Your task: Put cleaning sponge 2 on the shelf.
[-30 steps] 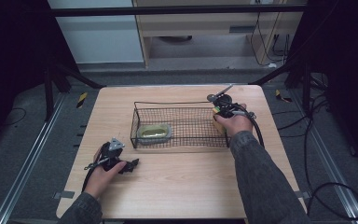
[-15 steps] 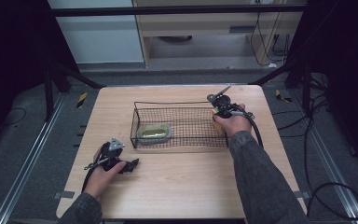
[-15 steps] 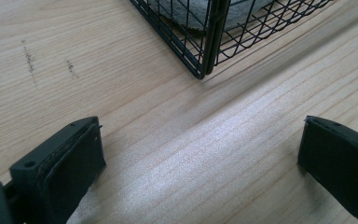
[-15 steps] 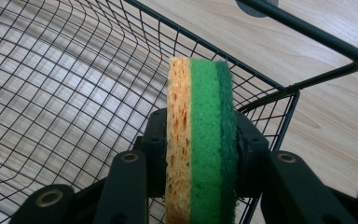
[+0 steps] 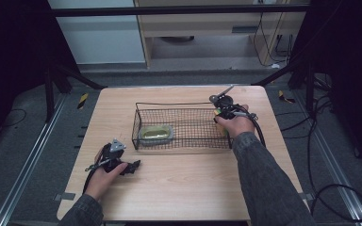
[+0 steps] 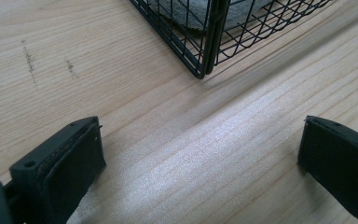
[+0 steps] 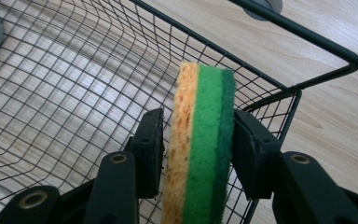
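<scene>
Right gripper is clamping a sponge over the wire basket; left gripper is resting on the desk, fingers apart.

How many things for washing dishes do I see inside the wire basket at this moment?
2. A grey-rimmed dish lies at the left end of the wire basket. A yellow-green sponge stands between the jaws of the right gripper at the basket's right end. Nothing else seems hidden.

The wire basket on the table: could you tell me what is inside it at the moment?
Inside the wire basket, a grey dish lies at its left end. At its right end the right gripper holds a yellow-green sponge over the mesh. The hand covers that corner's floor.
</scene>
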`<control>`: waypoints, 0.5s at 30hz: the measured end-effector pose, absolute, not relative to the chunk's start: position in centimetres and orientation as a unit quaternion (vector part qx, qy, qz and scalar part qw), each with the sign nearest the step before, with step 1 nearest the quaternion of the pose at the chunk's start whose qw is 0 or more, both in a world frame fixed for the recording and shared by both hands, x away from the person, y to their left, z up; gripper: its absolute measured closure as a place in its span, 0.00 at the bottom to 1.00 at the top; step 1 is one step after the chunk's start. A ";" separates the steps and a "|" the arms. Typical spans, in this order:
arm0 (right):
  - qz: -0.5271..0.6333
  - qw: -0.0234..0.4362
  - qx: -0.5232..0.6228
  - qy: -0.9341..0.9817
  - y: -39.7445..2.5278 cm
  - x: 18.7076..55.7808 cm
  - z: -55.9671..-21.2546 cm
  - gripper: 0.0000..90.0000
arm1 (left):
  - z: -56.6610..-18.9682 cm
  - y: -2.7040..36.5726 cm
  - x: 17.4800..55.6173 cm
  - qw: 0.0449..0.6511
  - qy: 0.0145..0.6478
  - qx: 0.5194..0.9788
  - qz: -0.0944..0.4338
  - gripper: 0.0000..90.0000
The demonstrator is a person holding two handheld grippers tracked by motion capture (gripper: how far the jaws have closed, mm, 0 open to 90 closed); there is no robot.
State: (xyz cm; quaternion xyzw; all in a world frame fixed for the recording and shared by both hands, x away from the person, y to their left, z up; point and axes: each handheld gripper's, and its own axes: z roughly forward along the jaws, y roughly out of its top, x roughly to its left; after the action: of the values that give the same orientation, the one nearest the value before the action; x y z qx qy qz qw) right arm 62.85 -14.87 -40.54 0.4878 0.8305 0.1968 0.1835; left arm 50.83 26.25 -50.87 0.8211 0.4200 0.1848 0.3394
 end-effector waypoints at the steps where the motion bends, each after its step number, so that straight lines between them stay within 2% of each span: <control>1: 0.198 0.183 0.487 0.831 -14.8 62.8 -40.5 0.63 | -50.9 26.2 50.8 0.339 0.420 0.821 0.185 0.00; 15: 0.206 0.173 0.472 0.840 -13.5 62.0 -39.9 0.63 | -50.9 26.3 50.8 0.339 0.420 0.821 0.185 0.00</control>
State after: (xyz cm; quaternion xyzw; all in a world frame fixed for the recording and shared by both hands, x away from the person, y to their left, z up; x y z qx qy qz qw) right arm 61.96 -13.52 -39.89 0.4719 0.8395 0.2062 0.1732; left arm 50.83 26.25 -50.87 0.8212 0.4199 0.1846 0.3395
